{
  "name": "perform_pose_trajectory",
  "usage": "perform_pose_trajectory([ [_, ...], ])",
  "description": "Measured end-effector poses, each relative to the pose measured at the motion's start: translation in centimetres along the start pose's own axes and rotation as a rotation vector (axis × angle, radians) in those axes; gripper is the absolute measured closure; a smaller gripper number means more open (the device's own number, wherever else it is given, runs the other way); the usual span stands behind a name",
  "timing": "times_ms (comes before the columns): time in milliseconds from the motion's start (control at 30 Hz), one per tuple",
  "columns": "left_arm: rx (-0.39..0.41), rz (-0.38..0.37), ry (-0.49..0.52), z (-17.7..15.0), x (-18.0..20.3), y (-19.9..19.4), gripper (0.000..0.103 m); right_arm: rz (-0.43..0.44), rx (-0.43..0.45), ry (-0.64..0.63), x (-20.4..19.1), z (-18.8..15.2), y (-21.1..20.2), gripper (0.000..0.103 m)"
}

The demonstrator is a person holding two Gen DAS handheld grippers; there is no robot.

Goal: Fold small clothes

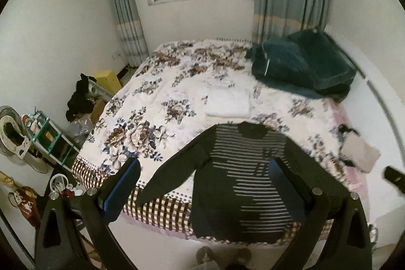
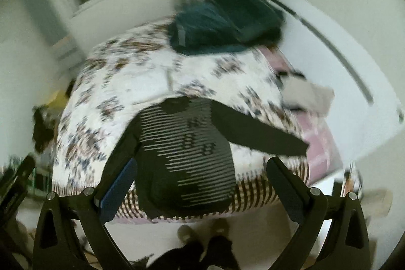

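Striped sweater (image 1: 243,176) flat at the bed's (image 1: 157,103) near edge, sleeves out.
Left gripper (image 1: 205,168) and right gripper (image 2: 202,166) hover above, jaws spread, empty; folded white cloth (image 1: 227,103) just beyond the collar.

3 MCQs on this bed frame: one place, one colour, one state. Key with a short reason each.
1. Where does the striped sweater lie?
A. at the near edge of the bed, hem over the edge
B. on the floor
C. on the windowsill

2. What colour is the folded item beyond the sweater's collar?
A. red
B. white
C. yellow

3. How are the left gripper and right gripper?
A. both shut on sleeves
B. one holds the sweater
C. both open, holding nothing

Key: 1 A, sweater spread flat with hem past the checked border. 2 B, pale white stack mid-bed. 3 C, fingers wide apart in both wrist views.
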State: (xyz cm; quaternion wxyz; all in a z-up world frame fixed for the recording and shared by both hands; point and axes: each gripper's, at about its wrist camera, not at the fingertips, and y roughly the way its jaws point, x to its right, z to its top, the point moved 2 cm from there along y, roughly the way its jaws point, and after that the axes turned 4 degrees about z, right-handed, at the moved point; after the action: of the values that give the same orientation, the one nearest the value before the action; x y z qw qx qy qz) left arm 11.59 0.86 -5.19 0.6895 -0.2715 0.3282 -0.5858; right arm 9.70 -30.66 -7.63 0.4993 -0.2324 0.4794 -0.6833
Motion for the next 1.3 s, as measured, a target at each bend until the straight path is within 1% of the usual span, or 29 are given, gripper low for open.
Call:
perform_pose_trajectory([
  [67, -0.032, -0.006, 0.027, -0.7, 0.7, 3.8, 0.0, -0.041, -0.025, 0.096, 3.4, -0.1, 3.7, 0.0],
  [100, -0.053, -0.006, 0.045, -1.1, 1.2, 5.9, 0.0, -0.064, -0.026, 0.146, 5.3, -0.3, 5.4, 0.002],
  [133, -0.071, -0.009, 0.056, -1.6, 1.5, 7.6, 0.0, -0.072, -0.025, 0.201, 7.5, -0.4, 7.1, 0.007],
  [167, -0.094, -0.011, 0.069, -2.0, 2.1, 9.5, 0.0, -0.066, -0.032, 0.264, 10.0, -0.5, 9.1, 0.03],
  [200, -0.125, -0.005, 0.082, -2.4, 2.7, 11.6, 0.0, -0.087, -0.049, 0.312, 12.3, -1.1, 10.9, 0.062],
  [233, -0.147, 0.002, 0.092, -3.1, 3.1, 13.1, 0.0, -0.102, -0.08, 0.376, 14.9, -1.5, 12.9, 0.07],
  [300, -0.178, 0.02, 0.115, -4.4, 4.4, 16.0, 0.0, -0.071, -0.129, 0.51, 20.1, -2.7, 17.0, 0.071],
  [333, -0.192, 0.036, 0.13, -5.0, 5.1, 17.3, 0.0, -0.08, -0.163, 0.584, 23.2, -3.5, 19.4, 0.071],
  [367, -0.209, 0.052, 0.145, -5.5, 5.8, 18.8, 0.0, -0.074, -0.174, 0.637, 25.7, -4.1, 21.1, 0.066],
  [400, -0.226, 0.065, 0.153, -6.1, 6.5, 20.1, 0.0, -0.059, -0.182, 0.693, 28.1, -4.9, 22.8, 0.057],
  [467, -0.261, 0.089, 0.163, -6.9, 7.7, 23.1, 0.0, -0.058, -0.214, 0.827, 33.9, -6.7, 27.1, 0.046],
  [500, -0.29, 0.103, 0.167, -7.4, 8.4, 24.7, 0.0, -0.054, -0.214, 0.886, 36.3, -7.6, 28.7, 0.046],
  [567, -0.34, 0.13, 0.162, -8.2, 9.5, 27.3, 0.0, -0.048, -0.231, 1.002, 41.5, -9.1, 33.3, 0.046],
  [633, -0.379, 0.145, 0.162, -9.2, 10.8, 29.6, 0.0, -0.041, -0.216, 1.078, 46.3, -10.0, 37.6, 0.046],
  [700, -0.412, 0.16, 0.183, -10.1, 12.3, 32.3, 0.0, -0.049, -0.222, 1.096, 49.3, -10.2, 41.2, 0.046],
  [767, -0.443, 0.153, 0.2, -11.2, 13.8, 34.9, 0.0, -0.022, -0.218, 1.133, 52.4, -10.9, 45.5, 0.046],
  [833, -0.466, 0.156, 0.208, -12.4, 15.2, 37.5, 0.0, 0.013, -0.228, 1.196, 53.9, -11.5, 49.3, 0.046],
  [933, -0.505, 0.145, 0.211, -13.5, 17.1, 41.2, 0.0, 0.074, -0.203, 1.321, 55.1, -12.7, 53.4, 0.046],
  [1000, -0.519, 0.138, 0.199, -14.3, 18.1, 43.4, 0.0, 0.098, -0.132, 1.414, 55.8, -13.4, 55.4, 0.045],
  [1033, -0.526, 0.132, 0.193, -14.6, 18.5, 44.4, 0.0, 0.095, -0.096, 1.434, 55.6, -13.3, 55.5, 0.045],
  [1067, -0.53, 0.129, 0.189, -14.8, 18.8, 45.3, 0.0, 0.087, -0.031, 1.445, 55.5, -13.1, 55.4, 0.049],
  [1100, -0.531, 0.125, 0.186, -14.9, 19.2, 46.1, 0.0, 0.09, 0.05, 1.437, 55.3, -12.6, 55.1, 0.072],
  [1133, -0.528, 0.118, 0.182, -14.9, 19.5, 46.7, 0.0, 0.089, 0.069, 1.422, 55.1, -12.1, 55.2, 0.089],
  [1167, -0.523, 0.111, 0.176, -15.0, 19.5, 47.4, 0.0, 0.087, 0.09, 1.402, 54.7, -11.4, 55.2, 0.097],
  [1200, -0.52, 0.106, 0.173, -14.9, 19.7, 47.9, 0.0, 0.084, 0.113, 1.38, 54.2, -10.7, 54.9, 0.097],
  [1233, -0.517, 0.099, 0.167, -14.8, 19.6, 48.2, 0.0, 0.056, 0.13, 1.337, 53.8, -9.6, 54.3, 0.098],
  [1300, -0.514, 0.081, 0.143, -14.6, 19.2, 48.9, 0.0, 0.036, 0.184, 1.248, 53.5, -7.1, 52.4, 0.098],
])
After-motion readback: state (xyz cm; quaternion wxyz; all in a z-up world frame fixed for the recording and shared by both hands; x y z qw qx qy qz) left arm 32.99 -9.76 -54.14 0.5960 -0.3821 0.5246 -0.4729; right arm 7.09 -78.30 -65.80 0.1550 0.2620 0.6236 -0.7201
